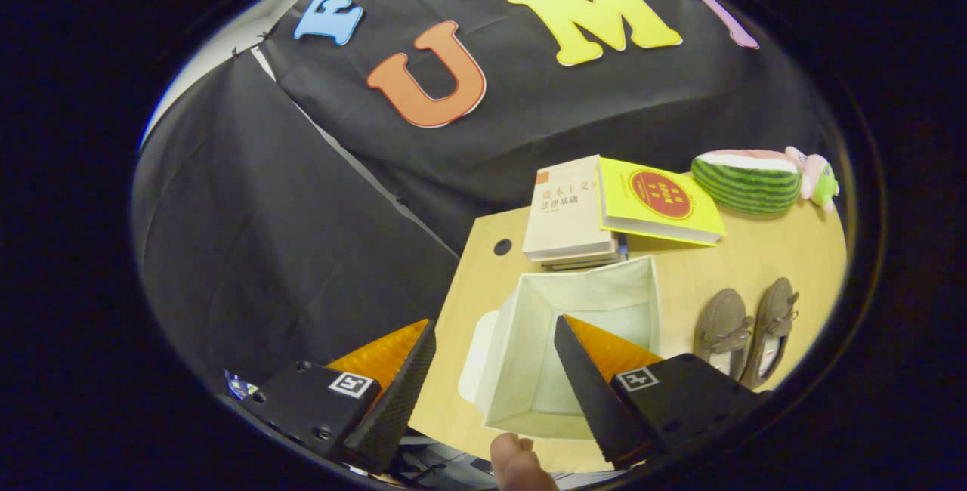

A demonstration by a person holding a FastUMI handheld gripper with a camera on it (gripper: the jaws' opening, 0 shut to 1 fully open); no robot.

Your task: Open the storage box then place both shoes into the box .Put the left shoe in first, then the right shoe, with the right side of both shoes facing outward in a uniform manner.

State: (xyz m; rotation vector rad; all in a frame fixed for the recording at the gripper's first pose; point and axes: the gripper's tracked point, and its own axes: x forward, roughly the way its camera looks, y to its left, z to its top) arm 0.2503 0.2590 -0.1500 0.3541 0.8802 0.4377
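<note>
White storage box (pixel 574 340) open, empty, gripper (pixel 495 370) fingers spread above it

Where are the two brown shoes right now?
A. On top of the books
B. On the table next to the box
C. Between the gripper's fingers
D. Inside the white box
B: both shoes lie side by side on the table, beside the open, empty box; the hand-held gripper is open, holding nothing.
</note>
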